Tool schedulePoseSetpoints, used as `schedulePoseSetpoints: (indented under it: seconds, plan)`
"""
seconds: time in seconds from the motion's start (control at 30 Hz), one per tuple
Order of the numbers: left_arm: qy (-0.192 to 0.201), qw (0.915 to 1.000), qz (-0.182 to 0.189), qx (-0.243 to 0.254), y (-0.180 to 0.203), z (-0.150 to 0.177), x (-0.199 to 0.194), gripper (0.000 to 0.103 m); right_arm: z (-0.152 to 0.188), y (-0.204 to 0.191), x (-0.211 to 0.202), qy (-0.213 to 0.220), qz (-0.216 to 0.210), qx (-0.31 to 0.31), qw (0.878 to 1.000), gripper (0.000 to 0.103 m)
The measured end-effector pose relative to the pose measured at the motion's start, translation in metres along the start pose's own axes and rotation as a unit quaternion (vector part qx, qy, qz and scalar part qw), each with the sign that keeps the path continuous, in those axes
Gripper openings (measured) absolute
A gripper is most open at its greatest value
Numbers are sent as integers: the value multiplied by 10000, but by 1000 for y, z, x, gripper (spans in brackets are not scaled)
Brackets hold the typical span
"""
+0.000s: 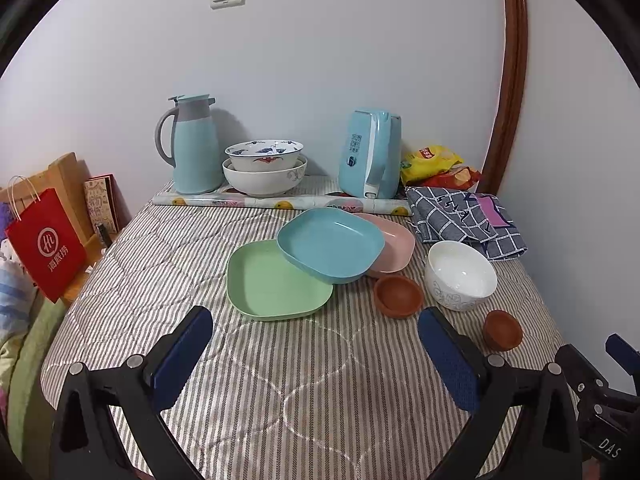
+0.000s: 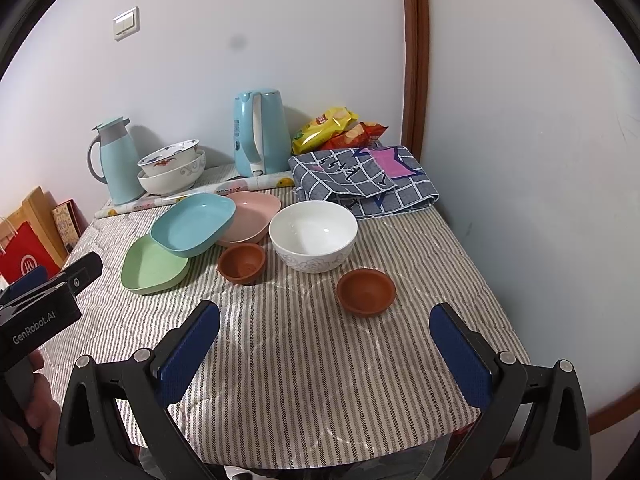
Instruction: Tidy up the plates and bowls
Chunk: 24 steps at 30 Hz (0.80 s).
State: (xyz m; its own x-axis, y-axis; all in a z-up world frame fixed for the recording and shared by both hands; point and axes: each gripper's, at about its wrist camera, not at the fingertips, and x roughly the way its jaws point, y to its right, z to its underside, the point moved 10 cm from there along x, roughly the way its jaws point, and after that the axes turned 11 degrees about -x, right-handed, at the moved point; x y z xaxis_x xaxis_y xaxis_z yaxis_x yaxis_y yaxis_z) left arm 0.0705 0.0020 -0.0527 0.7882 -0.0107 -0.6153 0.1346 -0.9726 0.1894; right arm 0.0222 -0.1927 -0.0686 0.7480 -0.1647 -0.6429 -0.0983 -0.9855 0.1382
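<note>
On the striped cloth lie a green plate (image 1: 276, 284) (image 2: 154, 266), a blue plate (image 1: 330, 242) (image 2: 192, 226) resting tilted on it and on a pink plate (image 1: 394, 246) (image 2: 252, 216). A white bowl (image 1: 460, 274) (image 2: 313, 236) stands to their right, with two small brown bowls, one (image 1: 398, 295) (image 2: 241, 262) by the plates and one (image 1: 502, 329) (image 2: 366, 290) nearer. Two patterned bowls (image 1: 264, 168) (image 2: 172, 170) are stacked at the back. My left gripper (image 1: 316, 344) is open and empty before the green plate. My right gripper (image 2: 324, 340) is open and empty before the nearer brown bowl.
A blue thermos jug (image 1: 194, 146) (image 2: 114, 160) and a blue kettle (image 1: 370, 154) (image 2: 260, 132) stand at the back wall. Snack bags (image 1: 432, 162) (image 2: 332, 130) and a folded checked cloth (image 1: 464, 216) (image 2: 364, 178) lie back right. A red paper bag (image 1: 44, 240) hangs left of the table.
</note>
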Motion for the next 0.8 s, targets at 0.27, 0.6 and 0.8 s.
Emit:
schedulePoseSetpoints:
  seconds: [0.27,0.6,0.8]
  plan:
    - [12,10000,-8,-7,-1,-1,0,103,-1,1,-2,20,12,28,10000,103]
    - [17,10000,-6,2,2,-2,2,103,-2,0,-4,36,14,42,10000,103]
    - [-1,10000,32,-47,0,-2,3,103,-2,0,-2,36,4,30,10000,103]
